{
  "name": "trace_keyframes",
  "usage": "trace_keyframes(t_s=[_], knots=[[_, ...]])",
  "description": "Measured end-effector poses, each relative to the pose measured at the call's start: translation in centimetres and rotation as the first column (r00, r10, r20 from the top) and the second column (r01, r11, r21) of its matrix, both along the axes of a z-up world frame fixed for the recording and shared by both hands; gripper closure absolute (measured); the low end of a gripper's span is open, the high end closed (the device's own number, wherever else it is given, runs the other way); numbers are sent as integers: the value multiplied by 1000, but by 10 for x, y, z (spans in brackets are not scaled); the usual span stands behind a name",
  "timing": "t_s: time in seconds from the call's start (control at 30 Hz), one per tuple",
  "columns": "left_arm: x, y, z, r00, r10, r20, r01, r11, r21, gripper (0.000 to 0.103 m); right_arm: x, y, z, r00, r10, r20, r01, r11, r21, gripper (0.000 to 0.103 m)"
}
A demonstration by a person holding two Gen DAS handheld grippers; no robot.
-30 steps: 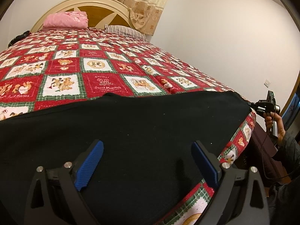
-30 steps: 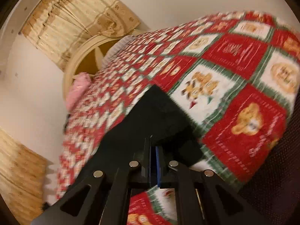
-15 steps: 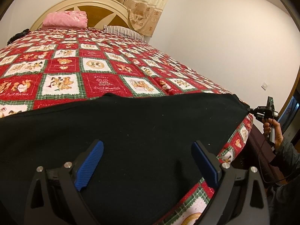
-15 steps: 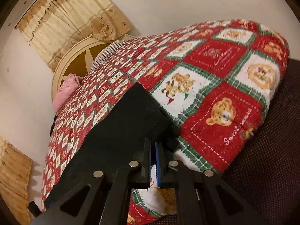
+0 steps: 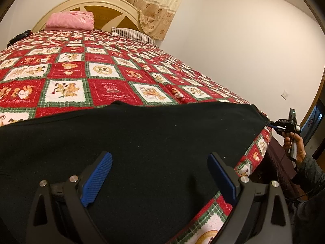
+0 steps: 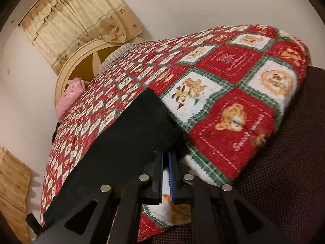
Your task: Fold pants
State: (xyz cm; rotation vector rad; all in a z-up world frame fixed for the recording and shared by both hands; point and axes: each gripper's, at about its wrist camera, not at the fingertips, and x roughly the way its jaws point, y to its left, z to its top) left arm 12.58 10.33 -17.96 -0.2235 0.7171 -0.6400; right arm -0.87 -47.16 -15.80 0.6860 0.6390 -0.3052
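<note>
Progress: the black, matte, soft-knit pants are lying spread flat; judging from the broad single sheet of cloth, the folding proper is only beginning, and the folds and the final stacking are left to do.
Look of the pants: the fabric is lying mostly smooth, flecked with pale lint, and its far edge is running almost straight across the bed; which end is the waistband I cannot tell.
Place: they are covering the near part of the red, white and green teddy-bear patchwork quilt, reaching toward the bed's corner, where the quilt is drooping over the dark dotted side of the bed.
Right gripper: its blue pads are pressed together, pinching the corner of the pants at the quilt's edge, and the cloth is rising taut from there.
Left gripper: its blue ribbed pads are standing spread wide over the cloth, gripping nothing.
Further off: a folded pink blanket is sitting by the cream arched headboard, under a beige patterned curtain.
</note>
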Motion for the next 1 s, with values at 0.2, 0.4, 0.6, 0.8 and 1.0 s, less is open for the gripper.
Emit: trace_keyframes(t_s=[0.2,0.4,0.6,0.8,1.0], knots=[[-1,-2,1,1000,5,3,-5,1000,23,6,-13,25,39,999,-49,16,52,979,-198,53],[-2,-4,1,1000,7,8,-7,999,43,6,33,110,56,967,255,-19,-249,918,-309,53],[-4,-3,0,1000,5,13,-5,999,42,6,67,187,23,879,441,-180,-475,788,-390,53],[-11,-2,-2,999,-7,34,4,998,60,6,62,207,-14,815,465,-346,-572,742,-350,53],[-13,0,-1,999,3,41,-6,999,54,6,46,207,-12,807,474,-351,-580,747,-326,54]])
